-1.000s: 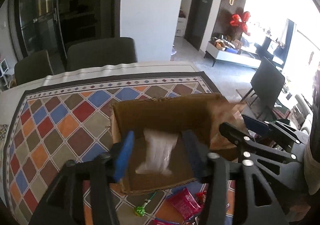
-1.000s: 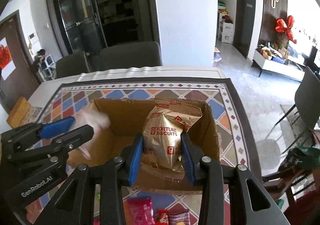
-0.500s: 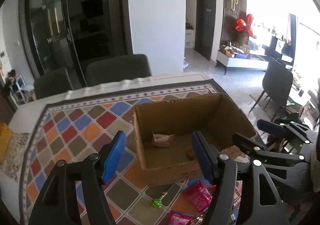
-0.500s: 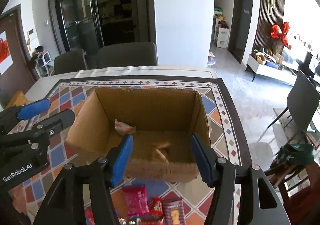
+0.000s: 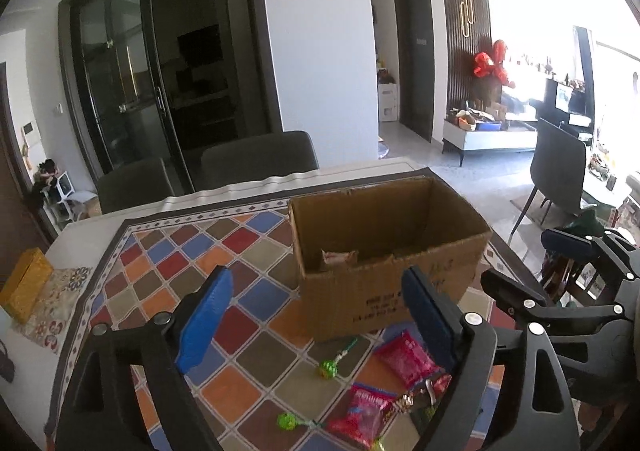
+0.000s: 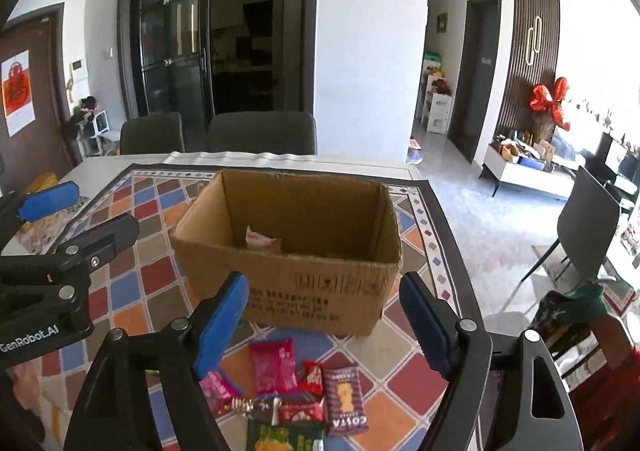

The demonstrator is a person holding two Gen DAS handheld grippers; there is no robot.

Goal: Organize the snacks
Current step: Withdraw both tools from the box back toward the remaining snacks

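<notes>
An open cardboard box stands on the patterned tablecloth. A pale snack packet lies inside it. My left gripper is open and empty, held back in front of the box. My right gripper is open and empty, also in front of the box. Loose snacks lie between box and grippers: a pink packet, a maroon Costa packet, small red wrappers and green lollipops.
The tablecloth covers most of the table. A yellow box lies at the table's left edge. Dark chairs stand behind the table, another chair at the right. The left gripper shows at the left in the right wrist view.
Both grippers let go of their packets into the box, opened wide and drew back and up from it. The biscuit bag is hidden inside the box now.
</notes>
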